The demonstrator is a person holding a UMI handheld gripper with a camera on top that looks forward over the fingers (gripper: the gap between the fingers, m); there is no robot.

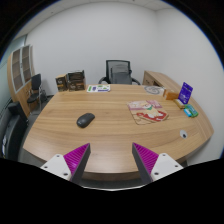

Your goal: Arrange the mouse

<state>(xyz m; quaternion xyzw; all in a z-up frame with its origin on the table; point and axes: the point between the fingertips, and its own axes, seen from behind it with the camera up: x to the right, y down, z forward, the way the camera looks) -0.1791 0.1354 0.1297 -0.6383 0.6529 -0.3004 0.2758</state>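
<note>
Gripper [111,160] wide open, holding nothing, its purple-padded fingers [76,158] above near edge of large oval wooden table [110,135]. Small dark grey computer mouse [85,120] lying on table, well beyond fingers.

The mouse [86,120] I'm here for is a small, dark, rounded thing, black or near black, lying flat on its belly on the bare wooden tabletop [100,135]. It sits well beyond my fingers, ahead of the left one and off to that side, nowhere near the gap between them. Nothing touches it. I can't make out a cable, nor which way its nose points.
</note>
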